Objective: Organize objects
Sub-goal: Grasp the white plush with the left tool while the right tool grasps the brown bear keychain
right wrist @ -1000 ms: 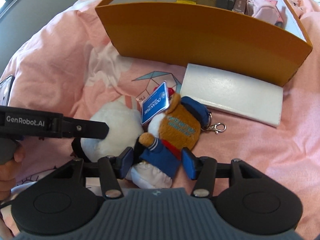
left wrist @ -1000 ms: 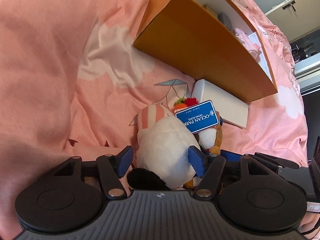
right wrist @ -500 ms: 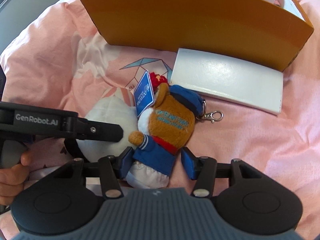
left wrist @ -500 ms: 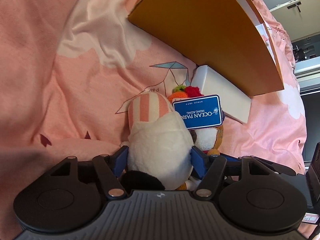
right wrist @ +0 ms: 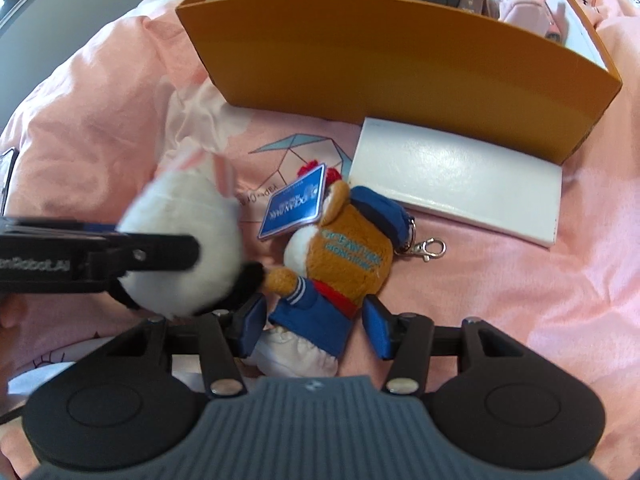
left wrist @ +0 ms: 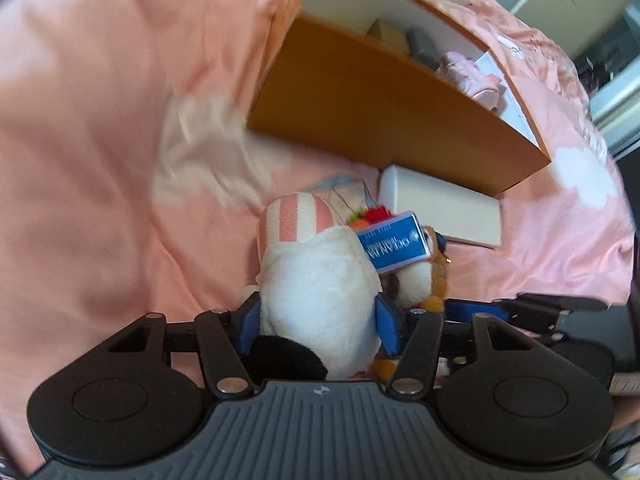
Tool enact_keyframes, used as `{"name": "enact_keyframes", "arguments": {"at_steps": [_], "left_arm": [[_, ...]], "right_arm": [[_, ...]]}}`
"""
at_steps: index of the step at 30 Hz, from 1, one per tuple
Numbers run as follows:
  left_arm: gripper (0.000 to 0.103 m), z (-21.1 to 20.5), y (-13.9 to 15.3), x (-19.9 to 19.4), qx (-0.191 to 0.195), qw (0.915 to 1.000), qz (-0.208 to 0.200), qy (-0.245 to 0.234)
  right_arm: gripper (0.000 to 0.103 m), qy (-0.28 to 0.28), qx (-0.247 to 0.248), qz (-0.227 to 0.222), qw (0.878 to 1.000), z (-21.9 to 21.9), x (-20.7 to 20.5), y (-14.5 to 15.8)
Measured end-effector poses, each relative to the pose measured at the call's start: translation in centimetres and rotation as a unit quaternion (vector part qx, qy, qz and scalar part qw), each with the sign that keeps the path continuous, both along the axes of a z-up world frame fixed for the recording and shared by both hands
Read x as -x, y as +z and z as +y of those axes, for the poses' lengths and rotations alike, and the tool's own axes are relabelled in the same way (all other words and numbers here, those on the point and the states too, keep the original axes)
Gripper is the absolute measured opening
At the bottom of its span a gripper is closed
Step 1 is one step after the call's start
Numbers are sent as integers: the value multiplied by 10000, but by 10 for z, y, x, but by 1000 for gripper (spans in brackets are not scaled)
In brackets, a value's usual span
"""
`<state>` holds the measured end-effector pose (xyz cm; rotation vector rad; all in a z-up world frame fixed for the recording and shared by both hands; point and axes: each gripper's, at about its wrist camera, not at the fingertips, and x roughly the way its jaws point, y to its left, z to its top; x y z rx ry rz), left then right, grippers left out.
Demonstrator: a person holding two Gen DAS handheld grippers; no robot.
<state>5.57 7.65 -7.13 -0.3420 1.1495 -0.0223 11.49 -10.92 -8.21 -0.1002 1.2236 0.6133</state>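
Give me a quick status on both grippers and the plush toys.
Left hand-held gripper closing on white plush, pads against it. Right hand-held gripper open astride brown plush, pads not pressing it. White case lies before orange box.

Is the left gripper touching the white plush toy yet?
Touching. In the left wrist view the closing left gripper has both blue pads pressed against the sides of the white plush toy, with no gap showing.

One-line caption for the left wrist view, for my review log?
Left tongs closing around a white plush toy on pink bedding, orange storage box beyond.
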Motion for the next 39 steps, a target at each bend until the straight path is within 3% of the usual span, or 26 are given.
{"name": "enact_keyframes", "arguments": {"at_steps": [4, 8, 14, 18, 23, 27, 33, 39], "left_arm": [[66, -1, 5, -3, -606, 9980, -17, -188], [67, 1, -16, -5, -698, 9971, 224, -209], [72, 6, -21, -3, -559, 9981, 162, -177], [74, 7, -14, 2, -410, 9991, -31, -51], [75, 19, -9, 2, 30, 9994, -96, 339], [75, 26, -17, -2, 157, 9977, 111, 656], [74, 25, -28, -6, 296, 9968, 298, 683], [68, 27, -34, -7, 499, 9954, 353, 743]], "right_arm": [[55, -3, -43, 9, 10000, 3, -1, 0], [55, -158, -131, 99, 9997, 1, -6, -4], [56, -356, -96, 179, 9992, 1, -12, -14], [49, -515, -26, 177, 9985, -2, -18, -23], [49, -535, -56, 236, 9983, -5, -18, -25], [49, -636, -137, 300, 9974, -11, -19, -24], [51, -633, -85, 196, 9978, -10, -17, -17], [44, -473, -41, 98, 9988, -5, -16, -17]]}}
